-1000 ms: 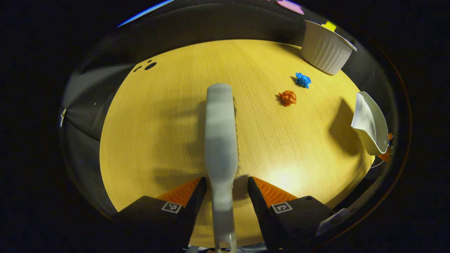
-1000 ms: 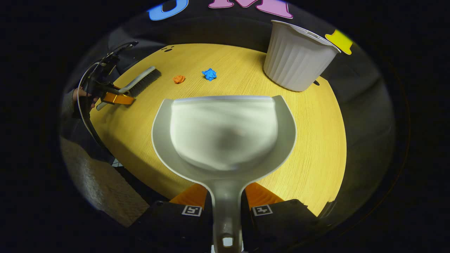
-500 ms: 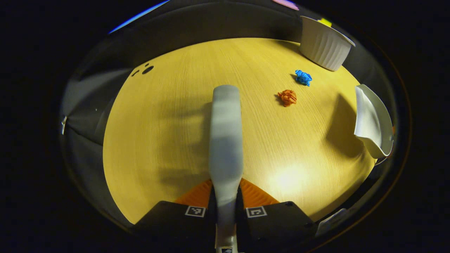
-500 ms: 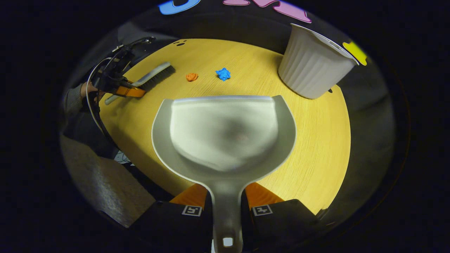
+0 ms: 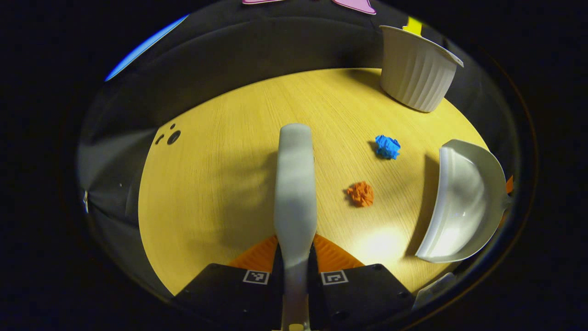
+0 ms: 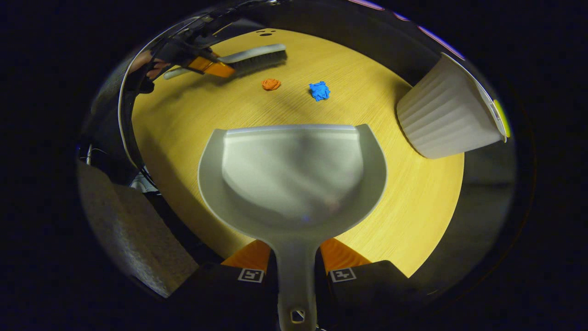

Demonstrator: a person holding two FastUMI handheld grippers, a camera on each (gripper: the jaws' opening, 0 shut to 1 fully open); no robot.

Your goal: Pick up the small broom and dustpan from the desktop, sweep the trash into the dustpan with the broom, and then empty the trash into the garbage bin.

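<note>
My left gripper is shut on the handle of the small grey broom, which points away from me above the wooden desktop. An orange paper ball and a blue paper ball lie to the right of the broom head. The white dustpan is held by its handle in my shut right gripper, above the desk with its mouth toward the balls. In the right gripper view the broom, the left gripper and a hand show at the far side, with the orange ball and blue ball between.
A white ribbed garbage bin stands at the far right of the desktop, seen also as the bin in the right gripper view. Small dark holes mark the desk's left side. The dustpan hovers near the desk's right edge.
The left gripper closed on the broom handle, then lifted and drew nearer the balls. The dustpan swung round and came closer to the balls, with the bin sliding to its right.
</note>
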